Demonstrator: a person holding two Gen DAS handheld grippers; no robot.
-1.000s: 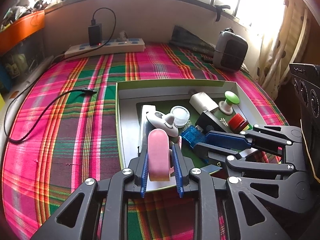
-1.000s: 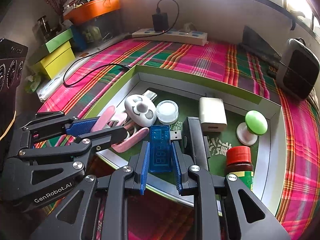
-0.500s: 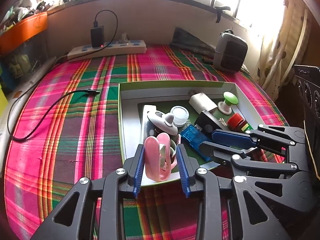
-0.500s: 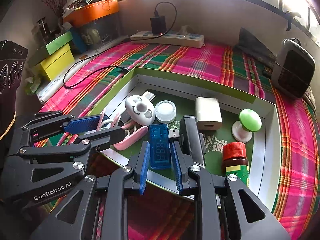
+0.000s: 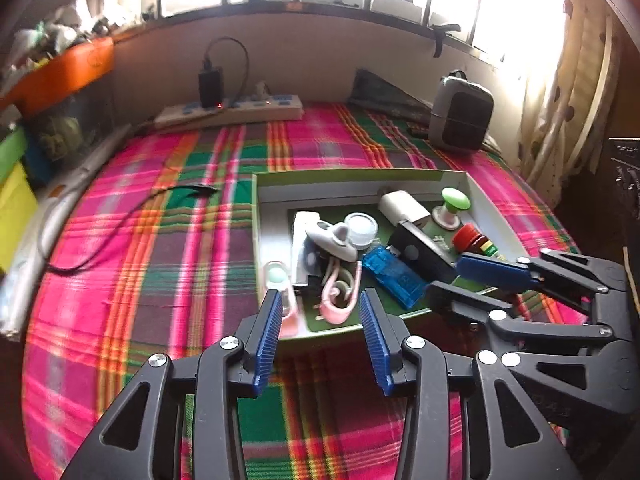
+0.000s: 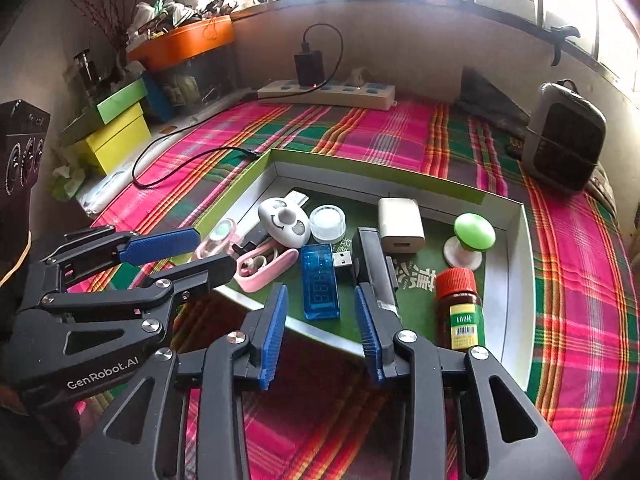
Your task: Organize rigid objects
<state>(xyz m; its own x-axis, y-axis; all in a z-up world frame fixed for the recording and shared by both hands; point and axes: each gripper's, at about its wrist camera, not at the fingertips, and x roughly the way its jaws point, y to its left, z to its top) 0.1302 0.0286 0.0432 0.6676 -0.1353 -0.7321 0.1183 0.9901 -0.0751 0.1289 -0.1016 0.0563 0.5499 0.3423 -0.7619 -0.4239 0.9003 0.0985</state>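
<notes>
A green-rimmed tray (image 5: 344,176) (image 6: 384,168) on the plaid cloth holds several small items. A pink clip-like object (image 5: 338,300) (image 6: 264,270) lies at its near left, beside a blue USB tester (image 5: 394,276) (image 6: 320,282), a black block (image 6: 374,268), a white charger (image 6: 400,224), a green-topped knob (image 6: 474,232) and a red-capped bottle (image 6: 460,308). My left gripper (image 5: 320,324) (image 6: 188,252) is open and empty at the tray's near edge, just short of the pink object. My right gripper (image 6: 320,320) (image 5: 468,280) is open and empty, just short of the blue tester.
A power strip (image 6: 326,94) with a black adapter (image 6: 308,68) lies at the back wall. A cable (image 5: 120,236) trails over the cloth left of the tray. A grey speaker-like box (image 6: 564,140) stands at back right. Yellow and green boxes (image 6: 116,128) sit at left.
Both grippers opened and drew back toward me. The left let go of the pink object and the right let go of the blue tester; both now lie in the tray.
</notes>
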